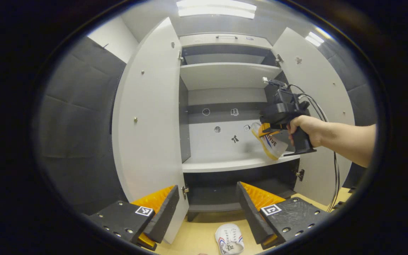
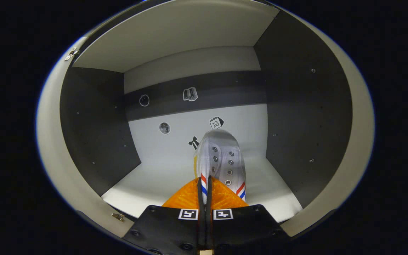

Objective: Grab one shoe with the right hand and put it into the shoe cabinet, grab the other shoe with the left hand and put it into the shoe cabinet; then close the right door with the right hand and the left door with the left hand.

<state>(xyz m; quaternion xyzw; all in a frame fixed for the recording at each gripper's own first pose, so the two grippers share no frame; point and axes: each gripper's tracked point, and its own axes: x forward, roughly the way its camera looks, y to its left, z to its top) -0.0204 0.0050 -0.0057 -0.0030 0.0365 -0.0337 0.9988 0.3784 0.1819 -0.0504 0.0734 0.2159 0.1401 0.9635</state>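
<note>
A white canvas shoe [image 2: 220, 159] hangs toe-forward inside the shoe cabinet [image 1: 225, 76], pinched at its heel edge by the right gripper [image 2: 205, 189], whose fingers are clamped nearly together on the thin fabric; in the left gripper view the shoe tilts sole-outward above the right end of the middle shelf [image 1: 225, 163], near the cabinet's right wall. It looks light and soft-sided, with a pale rubber sole, metal eyelets and red-and-blue striped trim at the collar, no laces evident. Such a shoe likely sags and swings from a single pinch, so the heel collar or the stiffer sole edge would seem the surest hold. Its mate [image 1: 229, 239] lies on the tan floor [image 1: 197, 237] before the cabinet's base, between the fingers of the left gripper [image 1: 207, 209], which are spread wide and grasp nothing. Both the left door [image 1: 147, 117] and right door [image 1: 317, 102] stand fully open, and a person's hand [image 1: 305, 129] grips the right tool's handle
</note>
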